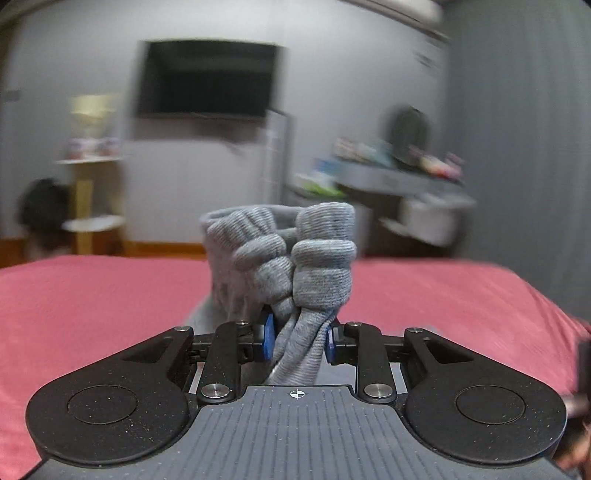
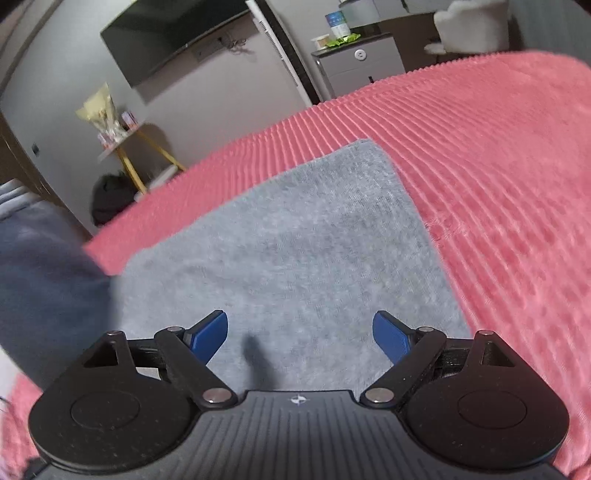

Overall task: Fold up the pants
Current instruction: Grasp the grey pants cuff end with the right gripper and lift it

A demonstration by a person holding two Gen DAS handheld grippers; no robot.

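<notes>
The grey knit pants (image 2: 295, 240) lie spread flat on the pink ribbed bedspread (image 2: 498, 184) in the right wrist view. My right gripper (image 2: 300, 338) hovers just over them, open, with nothing between its blue pads (image 2: 208, 334). In the left wrist view my left gripper (image 1: 301, 341) is shut on a bunched grey end of the pants (image 1: 295, 254), which is lifted above the bedspread (image 1: 92, 295) and stands up in thick ribbed folds in front of the camera. A dark blue sleeve (image 2: 40, 277) shows at the left of the right wrist view.
A black wall TV (image 1: 207, 77) hangs beyond the bed. A small yellow-legged side table (image 2: 136, 147) and a dark bag (image 2: 110, 199) stand at the left. A grey cabinet (image 2: 362, 62) with small items and a white chair (image 2: 472, 26) stand at the right.
</notes>
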